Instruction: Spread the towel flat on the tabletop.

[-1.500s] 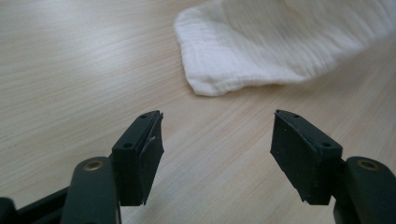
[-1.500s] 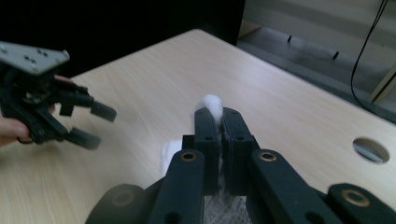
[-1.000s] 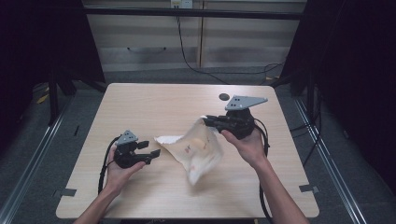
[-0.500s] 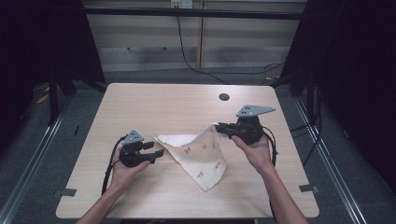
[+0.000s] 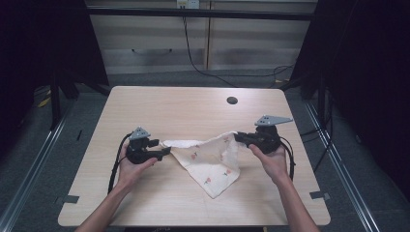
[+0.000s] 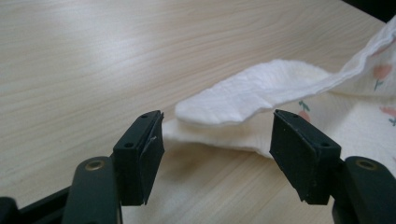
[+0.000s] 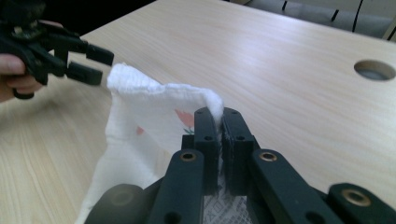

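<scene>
Cloth (image 5: pixel 210 159) lowered flat, right tongs (image 5: pixel 238 137) pinching edge, left tongs (image 5: pixel 167 151) agape beside corner

Bright table, dark surroundings

Overhead light falls evenly on the table (image 5: pixel 193 111), leaving the room's sides nearly black; pale glare streaks the wood in both gripper views, where the near black jaws look slightly soft.

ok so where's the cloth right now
In the high view the cloth lies on the table between the two grippers: the right gripper pinches its right edge, and the open left gripper sits at its left corner.
</scene>
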Available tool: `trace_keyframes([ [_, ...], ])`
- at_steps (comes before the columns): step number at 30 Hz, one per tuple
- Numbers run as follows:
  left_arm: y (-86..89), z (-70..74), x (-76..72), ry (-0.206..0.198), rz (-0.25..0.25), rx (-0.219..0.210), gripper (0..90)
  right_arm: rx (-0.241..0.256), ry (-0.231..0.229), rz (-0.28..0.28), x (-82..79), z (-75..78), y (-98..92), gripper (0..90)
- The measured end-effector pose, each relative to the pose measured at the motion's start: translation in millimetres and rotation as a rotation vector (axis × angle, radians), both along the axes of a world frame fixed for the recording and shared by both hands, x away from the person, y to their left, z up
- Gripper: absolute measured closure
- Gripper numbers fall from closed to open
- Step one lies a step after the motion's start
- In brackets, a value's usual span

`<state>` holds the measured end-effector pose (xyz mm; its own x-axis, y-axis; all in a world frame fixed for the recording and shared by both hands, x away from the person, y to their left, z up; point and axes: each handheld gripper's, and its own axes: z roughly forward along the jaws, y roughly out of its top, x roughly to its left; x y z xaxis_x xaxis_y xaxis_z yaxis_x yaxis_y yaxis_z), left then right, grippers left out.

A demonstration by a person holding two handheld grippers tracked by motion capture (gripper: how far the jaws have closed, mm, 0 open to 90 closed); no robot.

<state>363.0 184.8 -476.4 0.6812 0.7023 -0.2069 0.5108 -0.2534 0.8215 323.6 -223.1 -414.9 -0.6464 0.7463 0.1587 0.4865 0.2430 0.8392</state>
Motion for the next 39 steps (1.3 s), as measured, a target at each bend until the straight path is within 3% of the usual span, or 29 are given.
trace_keyframes([
  [5,-1.4,7.1,6.8,-0.008,-0.012,-0.02,42.8,-0.009,0.034,-0.002,-5.2,-20.4,-3.8,86.5],
  [8,-4.7,4.9,10.3,-0.002,-0.022,-0.007,47.1,-0.01,0.064,0.002,-9.3,-36.3,-4.1,86.3],
  [14,-17.1,-13.7,21.9,0.063,0.004,-0.009,39.7,-0.05,0.106,0.02,-12.2,-51.4,-0.1,86.3],
  [16,-24.0,-22.8,23.1,0.068,-0.006,0.057,37.6,-0.056,0.117,0.03,-13.4,-55.3,3.2,86.3],
  [17,-27.0,-27.1,23.3,0.074,-0.018,0.072,39.4,-0.073,0.127,0.039,-13.9,-57.9,4.7,86.2],
  [18,-29.3,-30.3,23.0,0.081,-0.042,0.082,49.6,-0.09,0.138,0.05,-15.4,-63.5,7.1,86.2],
  [20,-33.3,-32.3,20.1,0.059,-0.078,0.123,52.6,-0.096,0.14,0.051,-16.0,-65.0,7.3,86.1],
  [21,-33.7,-31.5,19.5,0.057,-0.091,0.134,64.6,-0.098,0.154,0.048,-17.2,-67.9,7.2,86.1],
  [23,-34.4,-30.9,17.8,0.045,-0.095,0.156,68.4,-0.098,0.155,0.046,-17.1,-68.8,7.2,86.0],
  [24,-34.5,-31.5,16.3,0.039,-0.095,0.157,76.2,-0.096,0.156,0.039,-16.7,-69.4,7.0,85.9],
  [25,-33.9,-31.5,15.8,0.035,-0.1,0.161,76.2,-0.096,0.156,0.039,-16.7,-69.4,7.0,85.9],
  [31,-28.2,-28.8,0.9,0.033,-0.136,0.189,81.7,-0.091,0.14,0.025,-16.4,-69.0,6.3,85.8],
  [36,-17.1,-23.9,-30.0,0.026,-0.174,0.235,81.7,-0.084,0.13,0.03,-15.7,-69.5,8.3,85.7],
  [39,-9.1,-21.6,-48.0,0.041,-0.199,0.214,81.5,-0.085,0.124,0.03,-14.8,-69.3,10.3,85.8],
])
